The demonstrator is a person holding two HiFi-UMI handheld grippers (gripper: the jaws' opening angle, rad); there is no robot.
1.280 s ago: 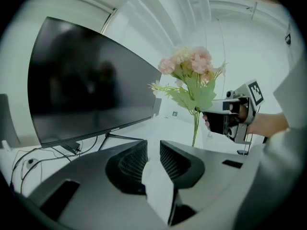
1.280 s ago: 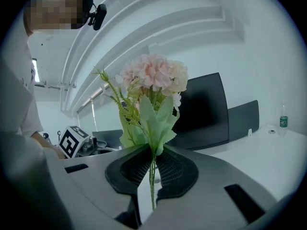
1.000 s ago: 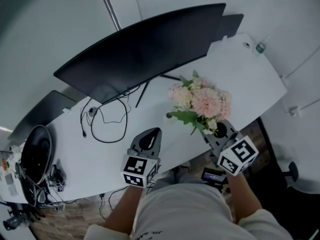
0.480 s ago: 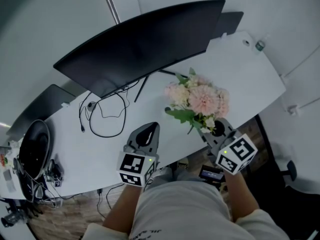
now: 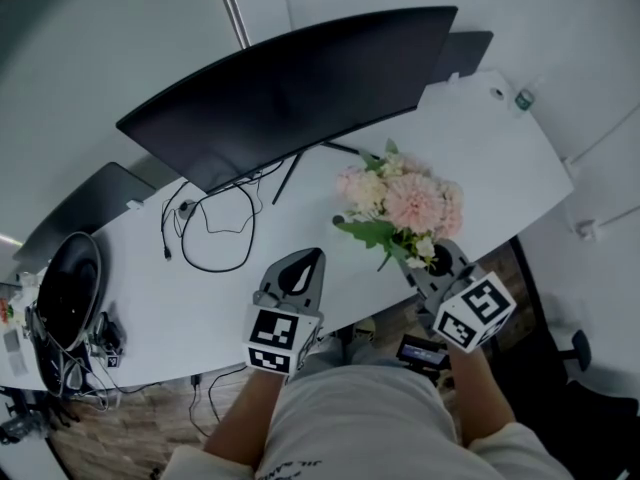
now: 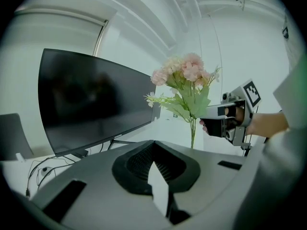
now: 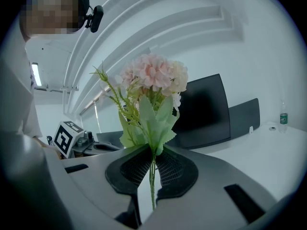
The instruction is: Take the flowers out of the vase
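Observation:
A bunch of pale pink flowers (image 5: 405, 203) with green leaves stands upright over the front edge of the white desk (image 5: 480, 158). My right gripper (image 5: 420, 261) is shut on its thin green stems (image 7: 152, 176), and the blooms (image 7: 151, 78) rise above the jaws. In the left gripper view the bunch (image 6: 187, 75) shows with the right gripper (image 6: 204, 118) clamped on its stem. My left gripper (image 5: 308, 260) is to the left of the flowers, over the desk's front edge, shut with nothing in it (image 6: 156, 162). No vase is in view.
A wide curved black monitor (image 5: 290, 88) stands at the back of the desk, with a looped black cable (image 5: 215, 238) in front of it. A dark screen (image 5: 80, 208) and a round black object (image 5: 68, 298) sit at the left end. A small bottle (image 5: 520, 96) stands far right.

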